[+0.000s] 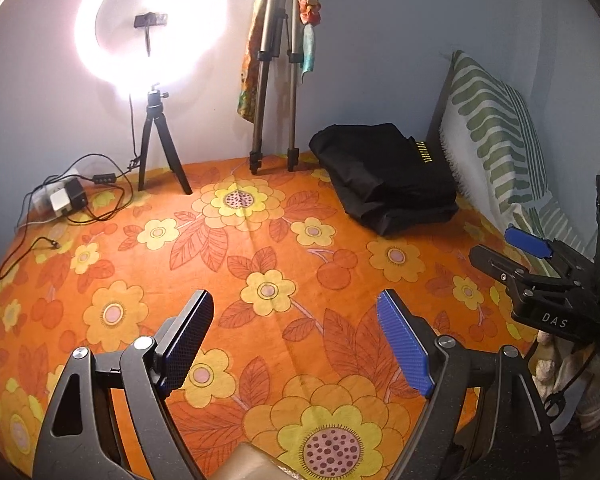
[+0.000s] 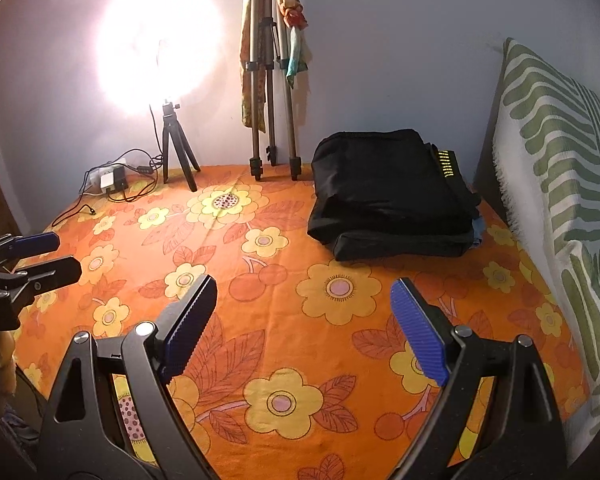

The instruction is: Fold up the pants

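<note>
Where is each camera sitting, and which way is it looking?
Left wrist: on the left gripper, looking down across the flowered sheet; its own open fingers show, the right gripper at the right edge.
Right wrist: on the right gripper, facing likewise; its open fingers show, the left gripper at the left edge.
Both share: black pants, ring light, tall tripod, striped pillow.
</note>
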Motion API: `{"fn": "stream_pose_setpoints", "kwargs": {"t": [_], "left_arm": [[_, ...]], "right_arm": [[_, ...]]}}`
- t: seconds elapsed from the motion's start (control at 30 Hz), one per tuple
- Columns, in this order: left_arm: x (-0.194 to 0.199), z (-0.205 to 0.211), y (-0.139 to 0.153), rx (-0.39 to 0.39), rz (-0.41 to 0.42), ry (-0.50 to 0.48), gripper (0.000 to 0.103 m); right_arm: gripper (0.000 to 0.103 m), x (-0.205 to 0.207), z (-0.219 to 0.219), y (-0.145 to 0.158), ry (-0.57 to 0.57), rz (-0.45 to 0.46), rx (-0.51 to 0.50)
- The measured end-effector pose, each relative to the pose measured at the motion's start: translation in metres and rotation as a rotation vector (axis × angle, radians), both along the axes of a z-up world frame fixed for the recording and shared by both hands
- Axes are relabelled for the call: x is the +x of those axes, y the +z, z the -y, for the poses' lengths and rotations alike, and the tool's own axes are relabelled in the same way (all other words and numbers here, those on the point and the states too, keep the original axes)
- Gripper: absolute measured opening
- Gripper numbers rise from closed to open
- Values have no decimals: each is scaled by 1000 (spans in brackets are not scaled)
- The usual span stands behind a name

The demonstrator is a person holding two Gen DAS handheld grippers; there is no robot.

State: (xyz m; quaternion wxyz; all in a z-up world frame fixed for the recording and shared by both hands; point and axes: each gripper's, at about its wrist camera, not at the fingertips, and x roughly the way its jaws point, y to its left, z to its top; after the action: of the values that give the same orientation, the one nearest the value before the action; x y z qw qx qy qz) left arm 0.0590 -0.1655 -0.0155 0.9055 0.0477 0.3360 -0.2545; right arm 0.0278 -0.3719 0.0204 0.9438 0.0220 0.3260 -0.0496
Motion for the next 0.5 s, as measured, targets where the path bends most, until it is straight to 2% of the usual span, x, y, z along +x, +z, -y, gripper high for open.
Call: {"fn": "stream_pose_setpoints", "kwargs": {"t": [0.5], "left_arm": [[-3,3,1,8,16,-18,84]], "right_arm": [[91,-3,3,0,-3,-6,11]]}}
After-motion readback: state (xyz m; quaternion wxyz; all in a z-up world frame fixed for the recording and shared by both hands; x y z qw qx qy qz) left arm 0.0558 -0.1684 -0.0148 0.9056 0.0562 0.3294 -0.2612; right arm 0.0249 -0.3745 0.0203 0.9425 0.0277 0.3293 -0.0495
